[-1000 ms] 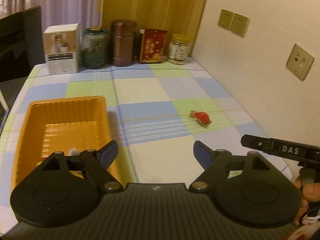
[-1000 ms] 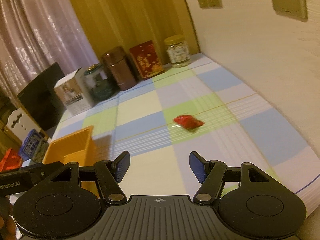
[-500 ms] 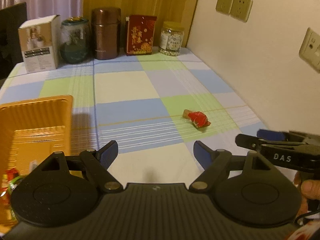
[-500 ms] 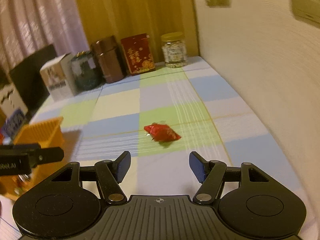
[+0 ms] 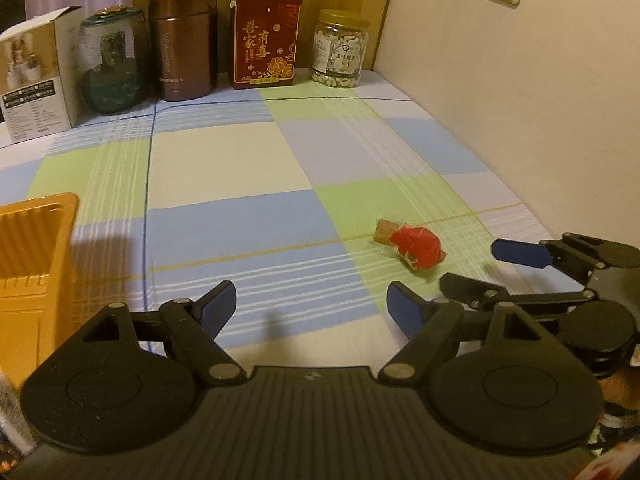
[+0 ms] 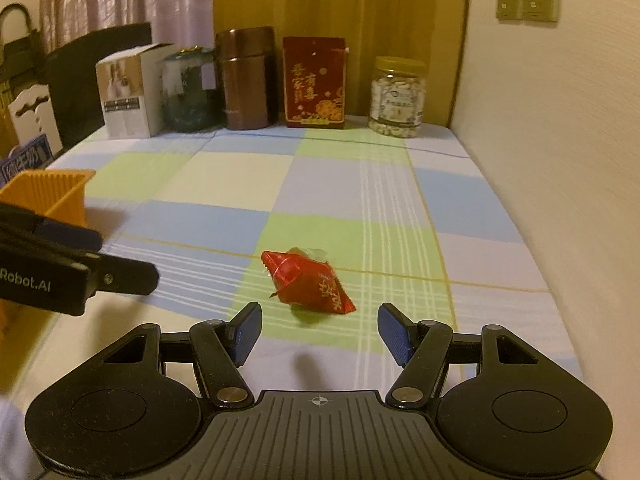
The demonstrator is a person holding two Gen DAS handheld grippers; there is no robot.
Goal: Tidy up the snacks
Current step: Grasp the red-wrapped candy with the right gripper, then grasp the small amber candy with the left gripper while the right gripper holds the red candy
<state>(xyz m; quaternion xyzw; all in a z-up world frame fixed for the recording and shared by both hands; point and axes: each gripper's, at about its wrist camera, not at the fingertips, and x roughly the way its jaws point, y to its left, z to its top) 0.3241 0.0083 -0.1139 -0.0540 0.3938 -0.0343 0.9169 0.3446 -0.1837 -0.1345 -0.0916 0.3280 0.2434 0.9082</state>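
A red wrapped snack (image 6: 310, 284) lies on a green square of the checked tablecloth, also seen as the red snack (image 5: 414, 245) in the left wrist view. My right gripper (image 6: 318, 334) stands open just short of it, the snack lying a little ahead of the gap between the blue pads. My left gripper (image 5: 310, 306) is open and empty over the blue stripes, to the left of the snack. An orange tray (image 5: 30, 264) sits at the left edge; the orange tray (image 6: 52, 192) shows in the right wrist view too. The right gripper (image 5: 480, 270) appears sideways beside the snack.
Along the back stand a white box (image 6: 128, 90), a green glass jar (image 6: 190, 90), a brown canister (image 6: 248, 78), a red packet (image 6: 314, 82) and a jar of nuts (image 6: 396, 98). A cream wall (image 6: 560, 140) with sockets borders the table on the right.
Both grippers have come lower and closer to the snack. The left view has swung right, pushing the orange tray to the edge. The right gripper has rolled level and lined up on the snack.
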